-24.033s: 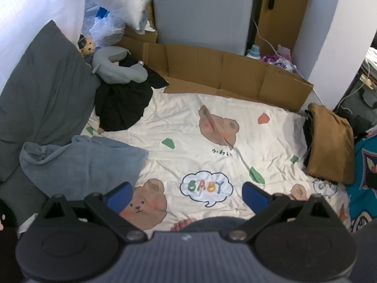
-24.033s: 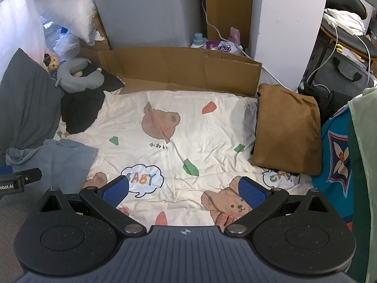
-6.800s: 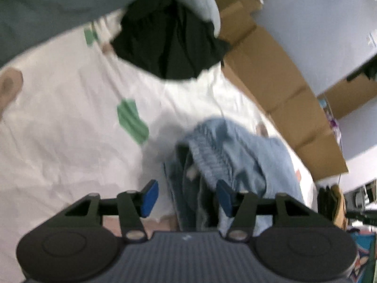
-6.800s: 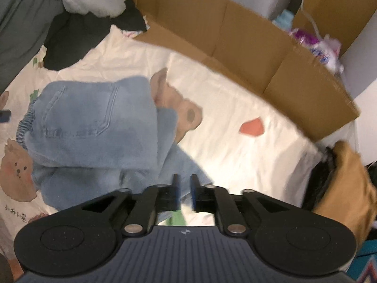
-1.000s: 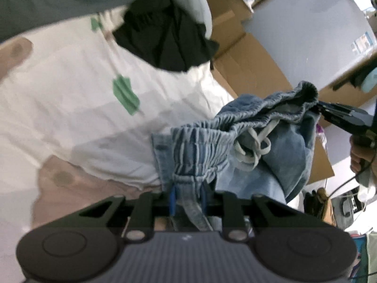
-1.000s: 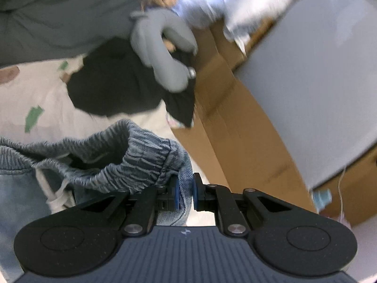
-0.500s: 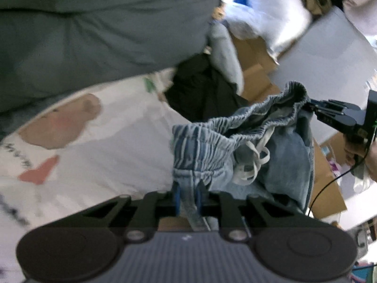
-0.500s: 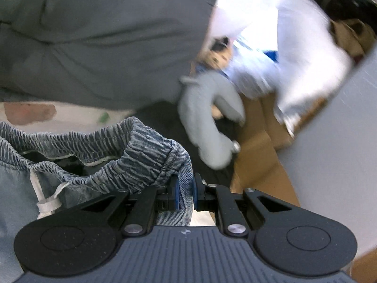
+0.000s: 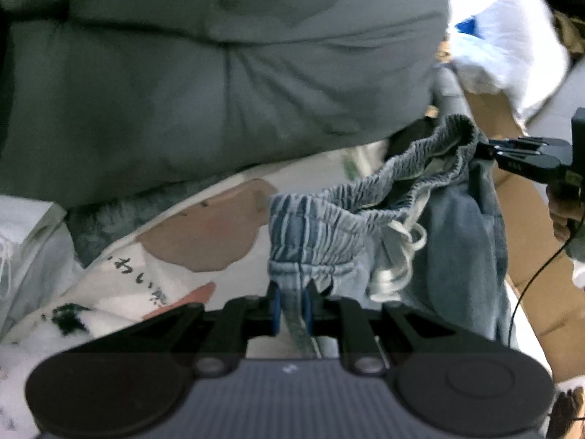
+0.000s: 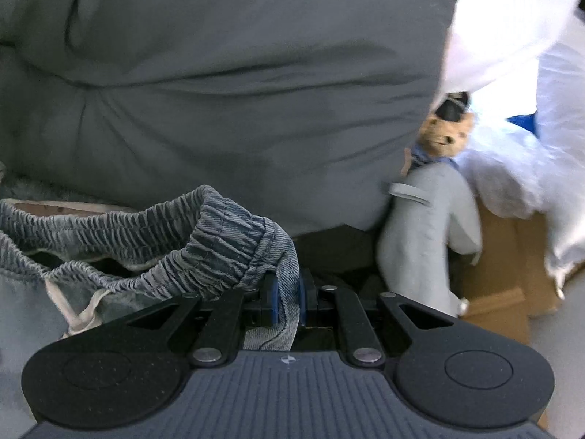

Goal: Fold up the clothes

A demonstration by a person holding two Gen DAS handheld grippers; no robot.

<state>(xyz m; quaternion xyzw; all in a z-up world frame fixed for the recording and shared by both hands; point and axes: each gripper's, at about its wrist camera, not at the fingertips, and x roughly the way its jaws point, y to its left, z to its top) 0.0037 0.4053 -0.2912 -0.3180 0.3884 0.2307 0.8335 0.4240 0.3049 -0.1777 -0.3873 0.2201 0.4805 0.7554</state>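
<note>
Both grippers are clamped on the jeans' (image 9: 457, 226) waistband (image 9: 369, 197), one at each end, w/ the garment lifted off the sheet (image 9: 120, 281) and hanging between them. Left gripper (image 9: 291, 305): jaws have just been closing, and denim at a belt loop is pinched between the blue pads, so it's grasping the near end of the band. Right gripper (image 10: 287, 301): clenched tight on the far end; in the left wrist view it shows at the right edge (image 9: 486, 148), biting the band's corner, w/ part of a hand (image 9: 563, 212) behind it. Key relation: the band's long axis runs from the left fingers up and away to the right ones, sagging in the middle, not taut, w/ the drawstring (image 9: 398, 256) dangling inside the opening. The legs drop below the band, out of clear view, so can't tell how they hang. Neither hand is nearer, since each already holds its end; the next move probably turns on pulling the two ends apart along that axis to flatten the band before laying the jeans down on the sheet. A grey pillow (image 10: 219, 84) fills the backgrnd, plush bear (image 10: 444, 135) beside it, cardboard (image 10: 508, 274) further right. Blur is heavy in both views.
</note>
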